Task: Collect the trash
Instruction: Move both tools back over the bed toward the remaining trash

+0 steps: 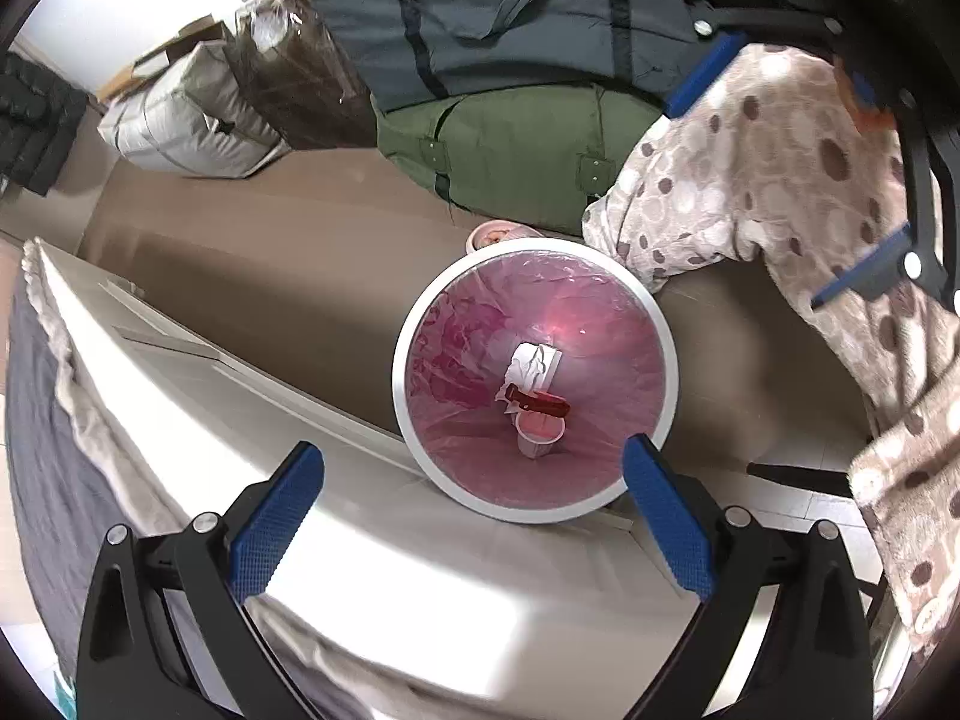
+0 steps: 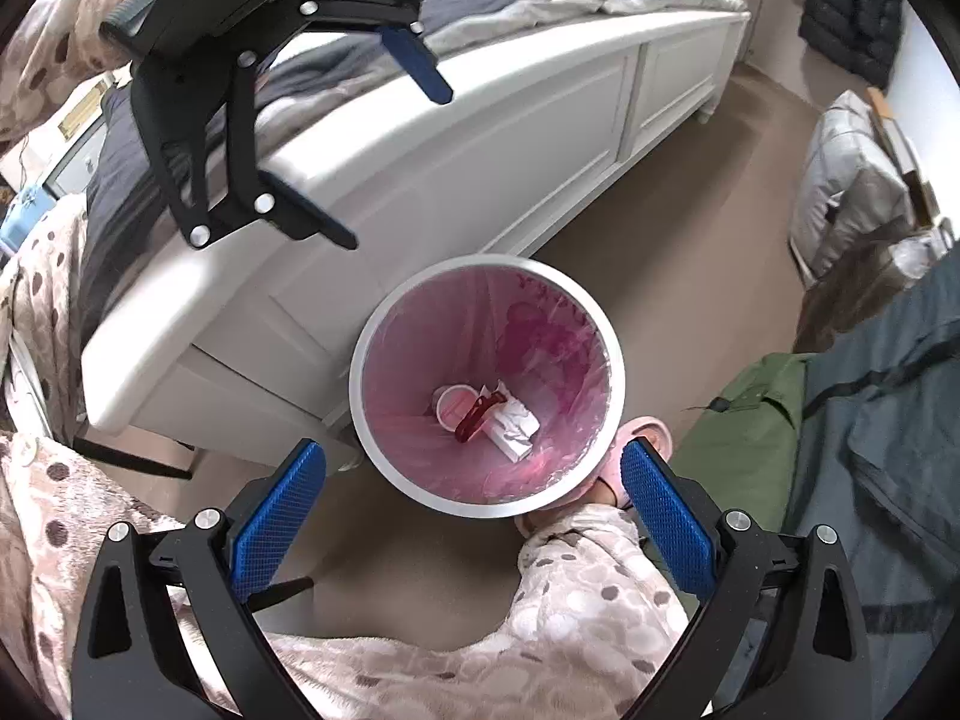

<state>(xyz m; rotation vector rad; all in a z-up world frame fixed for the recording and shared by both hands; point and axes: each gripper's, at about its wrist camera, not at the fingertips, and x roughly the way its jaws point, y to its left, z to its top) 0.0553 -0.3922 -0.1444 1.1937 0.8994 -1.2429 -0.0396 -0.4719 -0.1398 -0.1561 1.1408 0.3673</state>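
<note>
Both grippers hang above a white bin (image 1: 534,381) that stands on the brown floor (image 1: 270,276), just beside the white bed frame (image 1: 198,414). The left gripper (image 1: 474,507) has its blue fingers (image 1: 279,519) wide apart, and nothing is between them. The right gripper (image 2: 474,510) is the same: its fingers (image 2: 666,519) stand wide apart and hold nothing. In the left view the bin is near the centre, a little toward 6 o'clock; in the right view it is also just below the centre.

The bin has a pink bag (image 2: 540,336) inside. At the bottom of it lie a small pink cup (image 2: 451,405), a dark red wrapper (image 2: 474,417) and a crumpled white paper (image 2: 513,426), all touching each other. In the right view the left gripper appears at 10 o'clock, over the bed. A green bag (image 1: 516,150) lies at 12 o'clock from the bin in the left view.
</note>
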